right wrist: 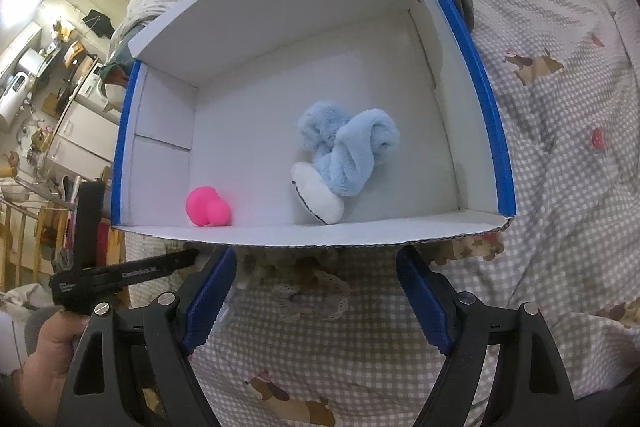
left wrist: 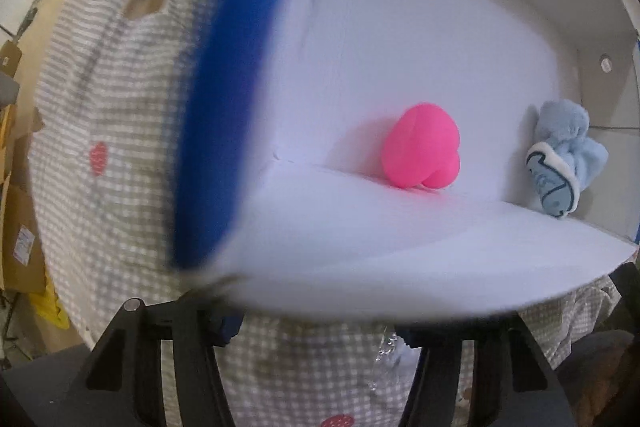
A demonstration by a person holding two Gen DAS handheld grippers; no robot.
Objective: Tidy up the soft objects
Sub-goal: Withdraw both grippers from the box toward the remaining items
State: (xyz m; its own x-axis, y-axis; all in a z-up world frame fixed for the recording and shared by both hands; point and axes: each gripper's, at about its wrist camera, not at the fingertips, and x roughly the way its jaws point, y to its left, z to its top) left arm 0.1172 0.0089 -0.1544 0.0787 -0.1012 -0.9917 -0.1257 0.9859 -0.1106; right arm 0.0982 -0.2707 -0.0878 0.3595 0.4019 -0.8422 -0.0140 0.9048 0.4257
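A blue cardboard box (right wrist: 486, 95) with a white inside stands open on the bed. In it lie a pink rubbery toy (right wrist: 208, 211) near the left wall and a light blue plush (right wrist: 344, 155) in the middle. The blurred left wrist view shows the pink toy (left wrist: 420, 147) and the blue plush (left wrist: 568, 155) past the box's near wall (left wrist: 360, 247). My left gripper (left wrist: 316, 331) points down at the box's near left corner, its pads apart over the cloth and its tips hidden by that wall. My right gripper (right wrist: 316, 259) stands open in front of the box's near flap, holding nothing.
A grey checked bedcover (right wrist: 560, 187) with dog and strawberry prints lies under everything. A hand (right wrist: 44, 351) holds the left gripper's black body (right wrist: 120, 273) at the left of the right wrist view. Furniture and clutter stand beyond the bed (right wrist: 52, 87).
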